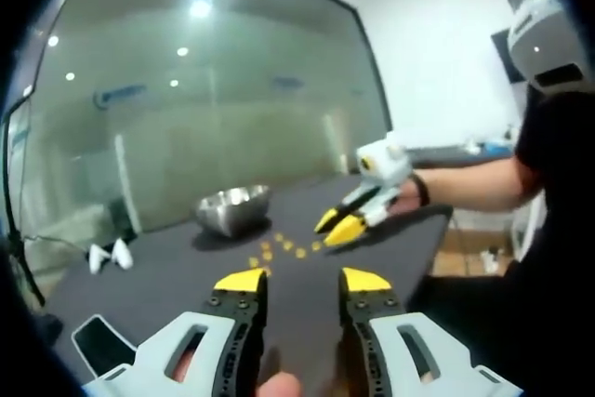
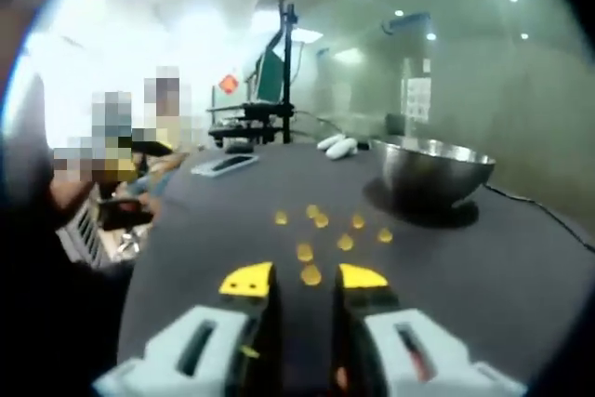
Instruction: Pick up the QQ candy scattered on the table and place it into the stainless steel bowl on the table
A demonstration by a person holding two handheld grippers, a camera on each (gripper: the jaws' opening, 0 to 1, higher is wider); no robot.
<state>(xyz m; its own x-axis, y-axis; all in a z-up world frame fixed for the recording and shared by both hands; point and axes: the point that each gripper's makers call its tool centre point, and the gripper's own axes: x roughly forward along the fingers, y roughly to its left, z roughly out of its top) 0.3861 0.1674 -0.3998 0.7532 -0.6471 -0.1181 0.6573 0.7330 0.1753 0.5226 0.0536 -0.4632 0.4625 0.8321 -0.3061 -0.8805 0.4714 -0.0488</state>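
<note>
In the left gripper view the left gripper (image 1: 302, 280) rises from the bottom with its yellow-tipped jaws spread and nothing between them; its lower body is cut off by the frame edge. Beyond it, the candies (image 1: 279, 249) lie scattered on the dark table (image 1: 167, 276), small yellow specks too blurred to count there. The bowl (image 1: 232, 208) stands just beyond them, to the left; its inside is hidden from this angle. The right gripper (image 1: 337, 225) comes in from the right, held in a person's hand, its yellow tips low over the right end of the scatter; the jaws look slightly parted, but whether they touch a candy cannot be told. Two small white objects (image 1: 110, 254) lie at the table's left; what they are is unclear. A phone (image 1: 100, 343) lies at the near left corner, partly cut off.

In the right gripper view the right gripper (image 2: 304, 280) has its jaws spread, with one candy (image 2: 310, 274) on the table between the tips, not pinched. Some eight more are strewn beyond, towards the bowl (image 2: 432, 169) at the far right. A red sign (image 2: 228, 84) and a sheet (image 2: 417, 98) on the glass wall carry marks too blurred to read. No brand is legible anywhere.
</note>
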